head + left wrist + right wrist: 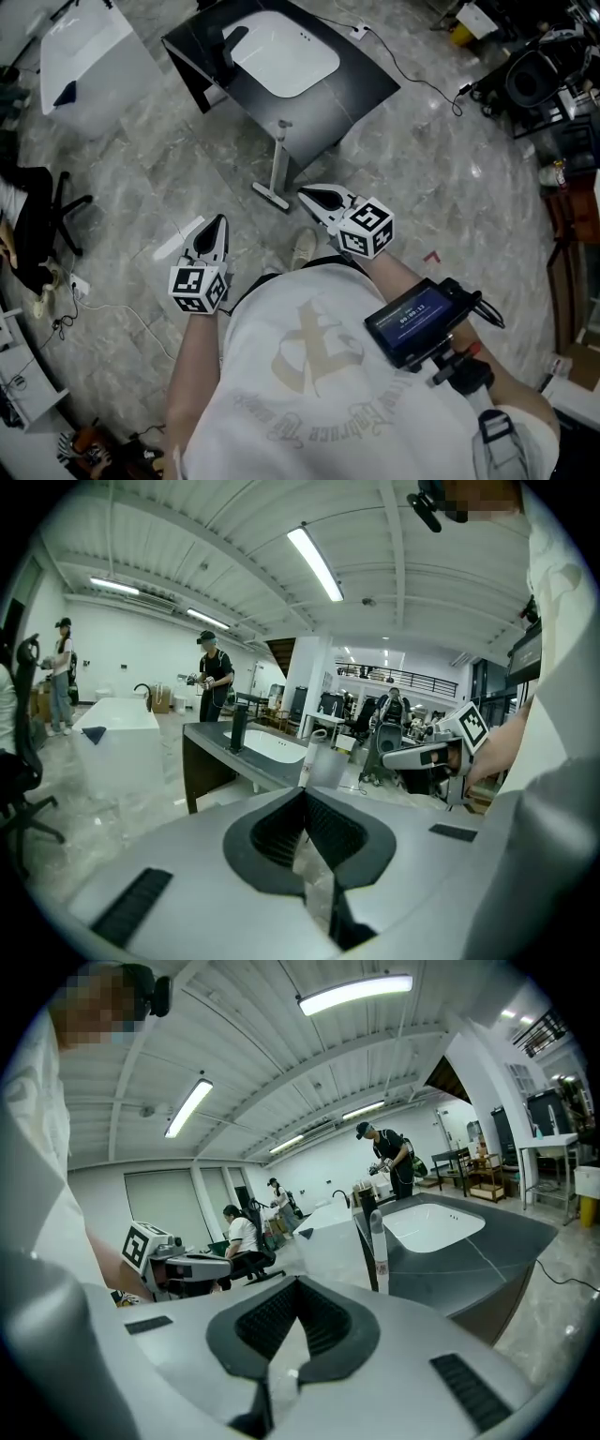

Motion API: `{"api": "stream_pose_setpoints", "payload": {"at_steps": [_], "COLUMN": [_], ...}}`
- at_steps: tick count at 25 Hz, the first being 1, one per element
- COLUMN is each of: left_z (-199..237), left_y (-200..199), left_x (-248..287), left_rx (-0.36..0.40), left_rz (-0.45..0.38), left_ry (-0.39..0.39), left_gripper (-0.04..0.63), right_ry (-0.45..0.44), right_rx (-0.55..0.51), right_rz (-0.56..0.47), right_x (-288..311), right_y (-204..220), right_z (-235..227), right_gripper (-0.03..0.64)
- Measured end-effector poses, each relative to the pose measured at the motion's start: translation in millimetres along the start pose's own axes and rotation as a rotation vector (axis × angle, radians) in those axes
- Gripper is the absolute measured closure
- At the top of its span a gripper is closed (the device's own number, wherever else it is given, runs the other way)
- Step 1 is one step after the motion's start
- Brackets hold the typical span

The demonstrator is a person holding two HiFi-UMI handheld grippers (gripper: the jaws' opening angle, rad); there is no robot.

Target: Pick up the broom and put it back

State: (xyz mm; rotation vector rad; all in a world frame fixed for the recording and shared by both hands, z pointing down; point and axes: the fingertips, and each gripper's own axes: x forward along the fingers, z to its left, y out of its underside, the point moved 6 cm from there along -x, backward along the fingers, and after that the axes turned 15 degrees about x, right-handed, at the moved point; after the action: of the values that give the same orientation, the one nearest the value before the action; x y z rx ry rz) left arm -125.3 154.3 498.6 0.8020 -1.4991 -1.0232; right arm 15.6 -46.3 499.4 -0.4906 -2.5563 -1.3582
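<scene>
Pale grey, the slim long-handled broom (279, 155) is leaning against the dark bench (366, 89), head on the stone floor (450, 187), while the left tool (218, 223) and right tool (307, 195) are hovering clenched and empty nearby, so a stray nudge could topple it.
</scene>
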Motion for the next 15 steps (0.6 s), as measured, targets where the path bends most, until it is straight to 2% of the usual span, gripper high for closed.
{"api": "stream_pose_setpoints", "payload": {"at_steps": [15], "left_z": [-35], "left_y": [22], "left_x": [-48], "left_rx": [-0.004], "left_rz": [0.007], "left_ry": [0.027], "left_gripper": [0.583], "right_ry": [0.008], "right_rx": [0.011], "right_rz": [-0.016], "right_x": [-24], "right_y": [44], "right_z": [34], "right_gripper": [0.600]}}
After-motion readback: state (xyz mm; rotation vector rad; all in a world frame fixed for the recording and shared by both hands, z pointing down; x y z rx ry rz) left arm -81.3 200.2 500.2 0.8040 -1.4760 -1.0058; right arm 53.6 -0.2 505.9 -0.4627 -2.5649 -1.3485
